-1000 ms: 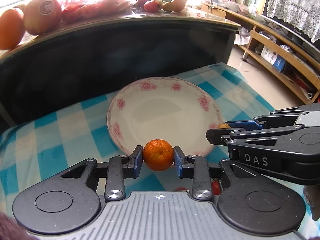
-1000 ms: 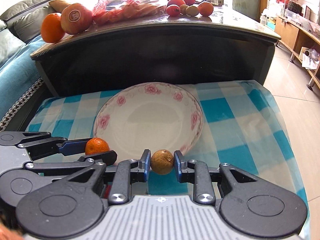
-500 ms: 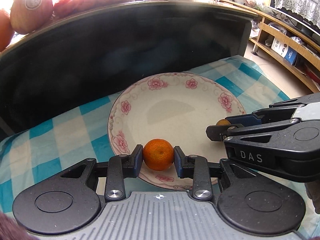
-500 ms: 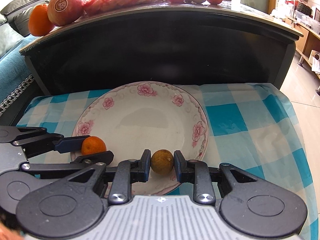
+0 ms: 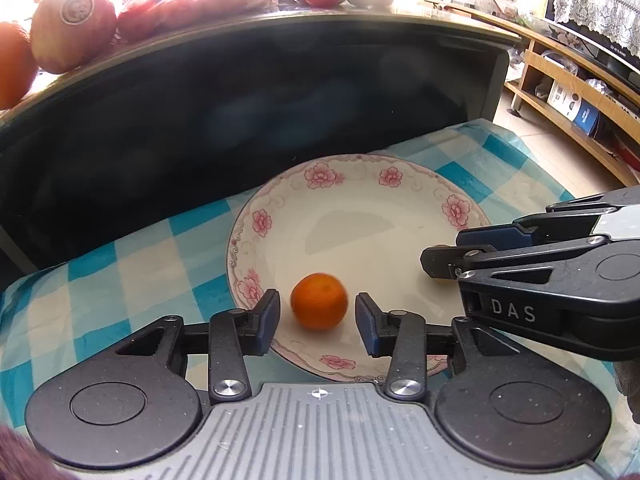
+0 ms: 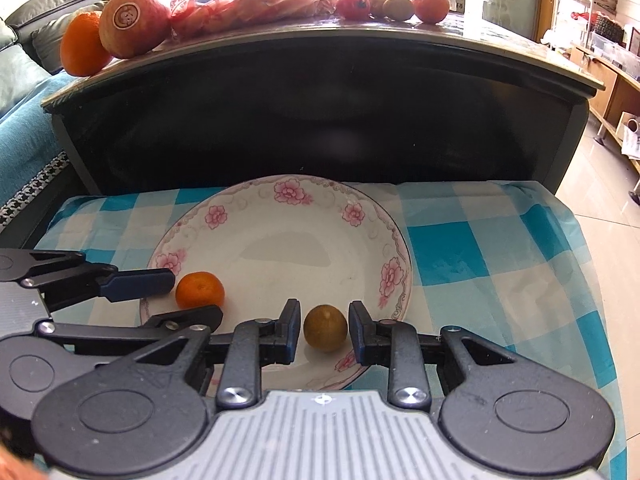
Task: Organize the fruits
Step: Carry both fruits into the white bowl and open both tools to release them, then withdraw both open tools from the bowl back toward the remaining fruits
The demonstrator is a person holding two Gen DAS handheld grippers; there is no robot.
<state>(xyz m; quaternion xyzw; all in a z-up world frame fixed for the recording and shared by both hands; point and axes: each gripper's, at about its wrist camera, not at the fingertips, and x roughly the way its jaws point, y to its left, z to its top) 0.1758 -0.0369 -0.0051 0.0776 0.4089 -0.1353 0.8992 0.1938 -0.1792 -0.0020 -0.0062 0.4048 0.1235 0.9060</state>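
Observation:
A small orange mandarin [image 5: 319,301] [image 6: 199,290] lies on the near left part of a white plate with pink flowers [image 5: 320,178] [image 6: 288,194]. My left gripper [image 5: 317,318] [image 6: 192,296] stands open around it, with gaps on both sides. A brownish-green round fruit [image 6: 325,327] rests on the plate's near right part. My right gripper [image 6: 323,330] is open too, its pads clear of that fruit. In the left wrist view the right gripper [image 5: 448,258] hides nearly all of the brown fruit.
The plate sits on a blue-and-white checked cloth [image 6: 460,240] on a low surface. Behind it rises a dark table front [image 6: 320,112]; on top lie an orange [image 6: 82,44], a stickered fruit [image 6: 132,22], a red bag and several small fruits [image 6: 392,2]. Wooden shelves [image 5: 568,92] stand right.
Both grippers have opened and let go of their fruits, which now rest on the plate. Earlier each was shut on its fruit and moved forward over the plate's near rim.

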